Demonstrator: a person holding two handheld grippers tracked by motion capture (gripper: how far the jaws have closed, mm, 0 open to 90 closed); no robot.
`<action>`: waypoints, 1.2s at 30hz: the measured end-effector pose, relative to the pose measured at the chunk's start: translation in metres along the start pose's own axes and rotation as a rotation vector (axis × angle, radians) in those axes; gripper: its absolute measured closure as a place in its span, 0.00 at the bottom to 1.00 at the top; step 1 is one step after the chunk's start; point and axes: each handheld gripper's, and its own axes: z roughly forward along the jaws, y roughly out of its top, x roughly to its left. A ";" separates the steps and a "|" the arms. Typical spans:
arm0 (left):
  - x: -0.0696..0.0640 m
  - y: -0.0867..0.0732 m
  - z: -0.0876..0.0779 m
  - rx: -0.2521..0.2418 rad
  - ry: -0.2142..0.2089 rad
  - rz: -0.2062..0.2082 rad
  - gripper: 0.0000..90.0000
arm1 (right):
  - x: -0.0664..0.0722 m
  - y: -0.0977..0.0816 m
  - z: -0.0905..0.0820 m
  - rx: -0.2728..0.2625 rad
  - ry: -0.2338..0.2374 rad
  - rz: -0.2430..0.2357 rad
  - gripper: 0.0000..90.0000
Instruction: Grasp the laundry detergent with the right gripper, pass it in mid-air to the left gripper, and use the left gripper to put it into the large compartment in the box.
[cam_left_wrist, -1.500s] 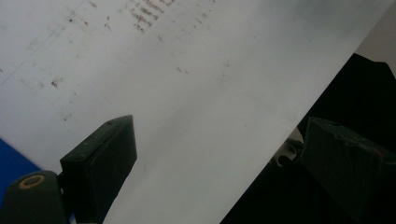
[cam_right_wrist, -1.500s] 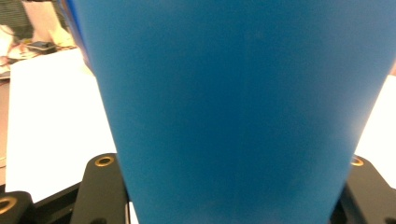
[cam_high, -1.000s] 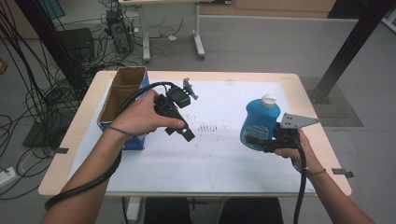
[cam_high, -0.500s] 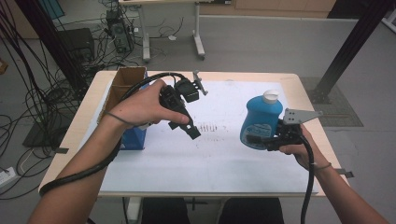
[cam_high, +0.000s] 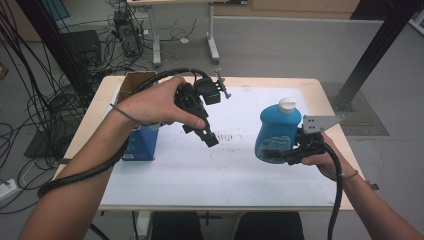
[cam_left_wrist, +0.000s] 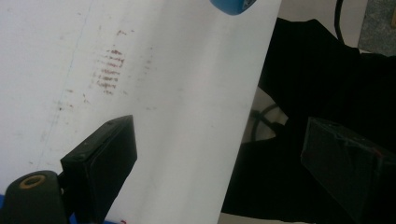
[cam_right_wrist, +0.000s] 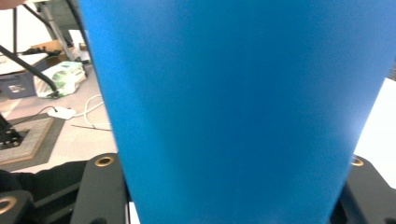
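Note:
A blue bottle (cam_high: 276, 134) with a white cap hangs upright above the right part of the white sheet (cam_high: 210, 175), and my right gripper (cam_high: 285, 152) is shut on its lower body from the right. In the right gripper view the blue bottle (cam_right_wrist: 233, 102) stands between the two black jaws of the right gripper (cam_right_wrist: 229, 196). My left gripper (cam_high: 202, 134) is held above the sheet's middle, pointing down and toward the person. Its jaws stand wide open with nothing between them in the left gripper view (cam_left_wrist: 224, 161), where the bottle's base (cam_left_wrist: 231, 4) peeks in at the top.
An open cardboard box (cam_high: 142, 80) and a blue carton (cam_high: 142, 145) stand at the table's left side. Reddish smudges (cam_high: 227, 136) mark the sheet near its middle. The wooden table edge (cam_high: 320, 90) borders the sheet. Cables and desk legs lie on the floor behind.
My left gripper has risen and shifted to the right, away from the person. The right gripper has lifted the bottle a little.

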 end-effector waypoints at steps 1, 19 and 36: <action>-0.001 0.001 -0.002 0.005 0.000 0.004 0.12 | 0.001 0.002 0.001 0.000 0.006 -0.005 0.45; -0.016 0.012 -0.016 0.012 0.001 0.069 0.12 | 0.009 0.010 0.028 -0.007 0.083 -0.026 0.45; -0.029 0.024 -0.018 0.023 0.013 0.127 0.12 | 0.020 0.022 0.050 -0.004 0.135 -0.059 0.45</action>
